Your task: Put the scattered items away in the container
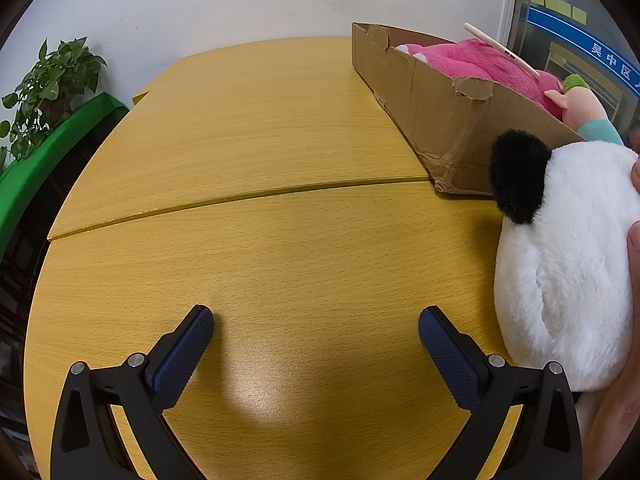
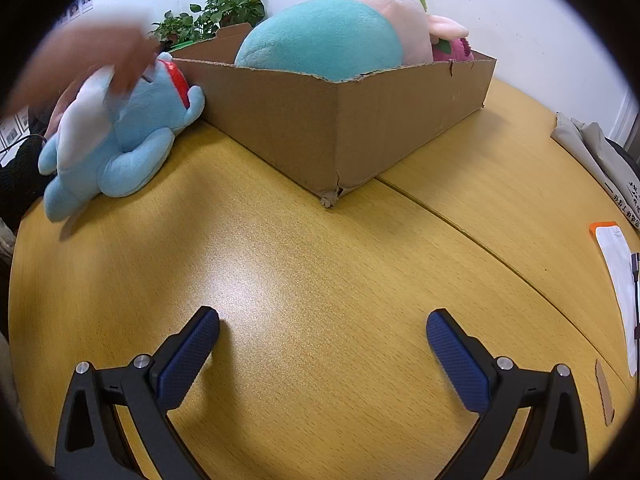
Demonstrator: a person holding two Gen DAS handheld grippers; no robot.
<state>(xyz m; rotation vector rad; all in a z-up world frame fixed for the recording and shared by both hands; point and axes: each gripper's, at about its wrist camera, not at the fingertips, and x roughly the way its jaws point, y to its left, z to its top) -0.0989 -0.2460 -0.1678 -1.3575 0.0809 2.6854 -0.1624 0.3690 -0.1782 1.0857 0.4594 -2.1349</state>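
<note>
A cardboard box (image 1: 432,116) stands on the yellow wooden table (image 1: 260,240) at the far right, holding a pink plush (image 1: 480,64) and a teal-and-peach plush (image 2: 332,36). A white plush with a black ear (image 1: 560,248) lies at the right, in front of the box, with a bare hand on it. In the right wrist view the box (image 2: 360,120) is ahead and a light blue plush (image 2: 120,136) lies left of it, a blurred hand (image 2: 88,60) over it. My left gripper (image 1: 316,332) and right gripper (image 2: 323,334) are both open and empty above bare table.
A potted plant (image 1: 52,88) on a green surface stands beyond the table's far left. Papers with an orange edge (image 2: 616,280) and a grey bag (image 2: 596,152) lie at the right table edge. A seam (image 1: 240,200) crosses the table.
</note>
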